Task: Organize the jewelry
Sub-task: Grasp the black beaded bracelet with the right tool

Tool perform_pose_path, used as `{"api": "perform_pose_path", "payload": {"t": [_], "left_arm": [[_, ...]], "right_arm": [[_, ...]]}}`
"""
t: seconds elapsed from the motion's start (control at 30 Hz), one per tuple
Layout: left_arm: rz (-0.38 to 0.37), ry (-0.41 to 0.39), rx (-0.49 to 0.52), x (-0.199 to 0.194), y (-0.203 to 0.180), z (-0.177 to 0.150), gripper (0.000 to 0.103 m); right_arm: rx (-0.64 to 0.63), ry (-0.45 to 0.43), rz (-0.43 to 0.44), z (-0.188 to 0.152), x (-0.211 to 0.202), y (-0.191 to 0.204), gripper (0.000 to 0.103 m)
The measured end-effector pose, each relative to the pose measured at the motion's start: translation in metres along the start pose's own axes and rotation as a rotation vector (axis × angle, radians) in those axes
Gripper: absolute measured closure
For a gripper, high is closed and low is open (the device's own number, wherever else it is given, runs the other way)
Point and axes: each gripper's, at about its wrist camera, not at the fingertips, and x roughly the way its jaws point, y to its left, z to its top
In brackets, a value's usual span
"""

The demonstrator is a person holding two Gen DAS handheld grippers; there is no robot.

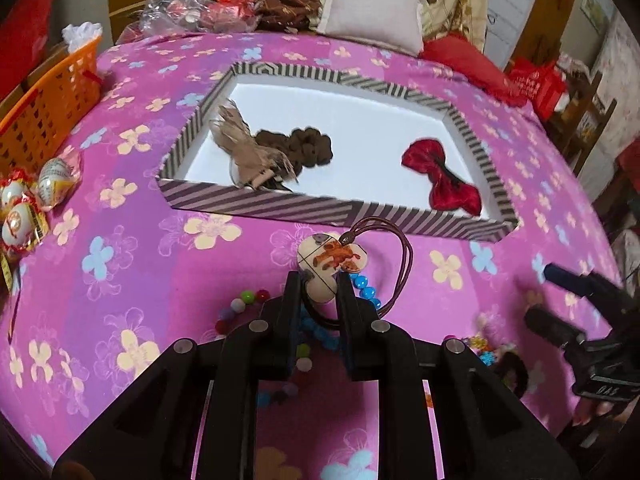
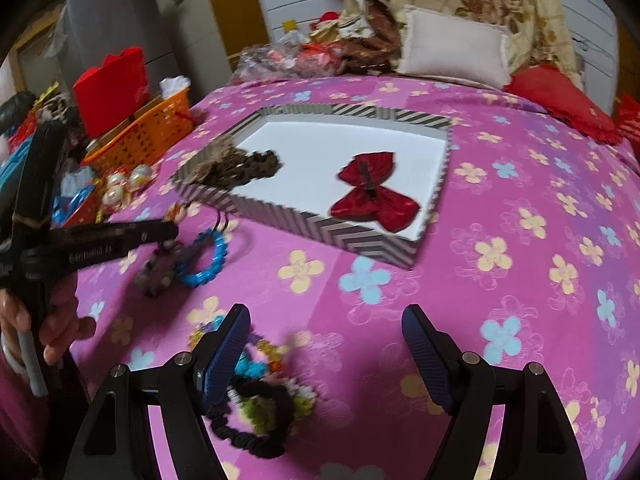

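Left wrist view: the left gripper [image 1: 319, 280] is clenched on a pendant [image 1: 326, 264], a glossy cream, lobed piece with an orange-brown figure printed on it. A thin brown cord [image 1: 394, 248] loops off it to the right. Below the black fingers lie a string of shiny blue beads [image 1: 366, 290] and small round coloured beads [image 1: 250, 300] on the pink flowered bedspread [image 1: 120, 248]. Beyond the pendant sits the tray [image 1: 280, 202], flat and white inside, with a striped grey rim and clipped corners. In it lie a tan feather clip [image 1: 248, 148], a nubbly dark brown scrunchie [image 1: 304, 146] touching it, and, well apart, a satin red bow [image 1: 440, 180]. A woven orange basket [image 1: 52, 104] stands at the left edge.

Right wrist view: the right gripper [image 2: 326, 354] hangs released, its ridged blue pads [image 2: 222, 360] wide apart with only bedspread between them. By the left pad lies a ruffled black hair tie [image 2: 256, 424] with bright beaded bits. The tray lies ahead, the bow near its front corner. A hand [image 2: 44, 320] grips the left tool at far left, blurred.
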Motion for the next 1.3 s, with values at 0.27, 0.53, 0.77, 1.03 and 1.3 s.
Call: {"api": "perform_pose_path", "payload": {"t": [0.27,0.53,0.77,1.03,1.3], "left_arm": [[-0.020,-0.065,-0.036,-0.029,0.013,-0.001,0.087],[-0.006,-0.079,-0.058,-0.037,0.021,-0.004,0.087],[-0.005,-0.079,-0.037,-0.035,0.010,-0.004,0.087],[0.007,-0.069,-0.035,-0.032,0.008,-0.005,0.087],[0.020,-0.083,-0.042,-0.035,0.007,-0.006,0.087]], "right_arm": [[-0.091,0.065,0.072,-0.018,-0.008,0.010,0.038],[-0.109,0.126,0.088,-0.047,-0.008,0.010,0.059],[-0.118,0.120,0.084,-0.051,0.000,0.014,0.079],[-0.100,0.032,0.068,-0.043,-0.022,0.012,0.098],[-0.084,-0.027,0.074,-0.031,-0.037,0.013,0.098]]}}
